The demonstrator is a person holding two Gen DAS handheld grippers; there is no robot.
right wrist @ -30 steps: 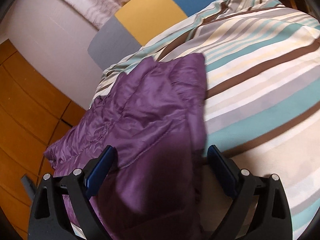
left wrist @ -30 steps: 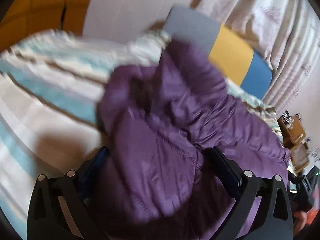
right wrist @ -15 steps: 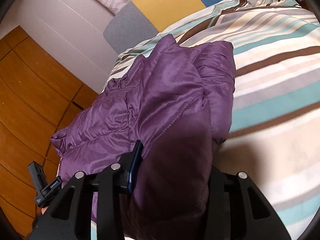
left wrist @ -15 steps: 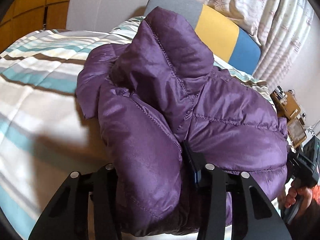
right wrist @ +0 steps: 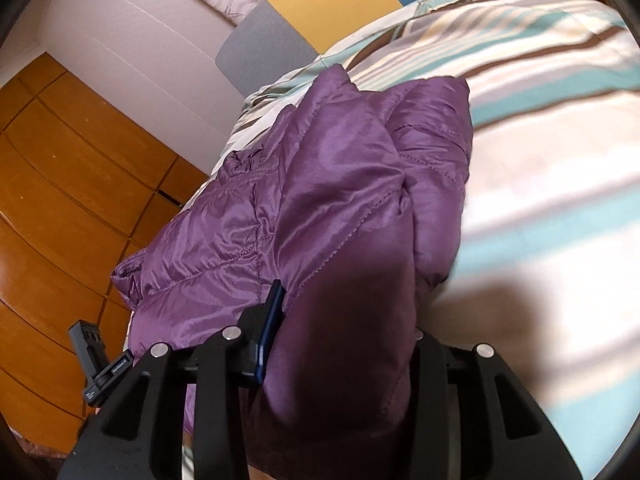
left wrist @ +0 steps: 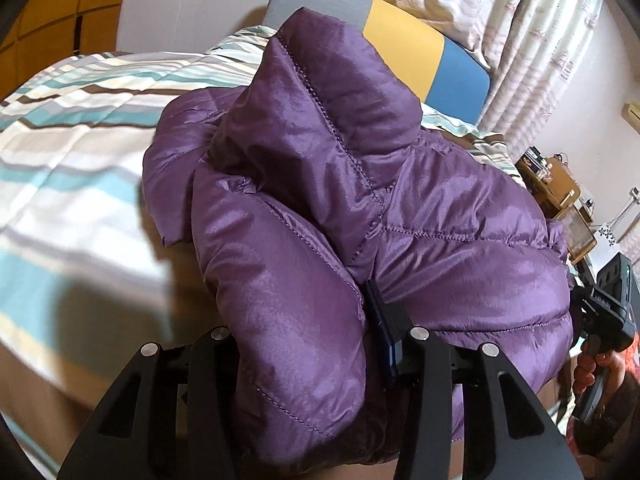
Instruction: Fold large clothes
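A puffy purple quilted jacket (left wrist: 360, 200) lies bunched on the striped bed. My left gripper (left wrist: 300, 332) is shut on a thick fold of its near edge; the blue pad of the right finger presses into the fabric and the left finger is buried under it. In the right wrist view the same jacket (right wrist: 320, 200) runs away to the left. My right gripper (right wrist: 344, 328) is shut on another thick fold, which drapes over and hides the right finger. The other hand-held gripper shows at each view's edge (left wrist: 608, 308) (right wrist: 100, 360).
The striped duvet (left wrist: 80, 152) (right wrist: 540, 160) covers the bed all round the jacket. A grey, yellow and blue headboard (left wrist: 404, 48) and curtains (left wrist: 540, 40) stand behind. Orange wooden cupboard doors (right wrist: 60, 220) are to the left, a cluttered bedside table (left wrist: 560, 192) to the right.
Both grippers went from wide open around the jacket to shut on folds of it. The jacket has since been gathered and drawn along the bed with them.
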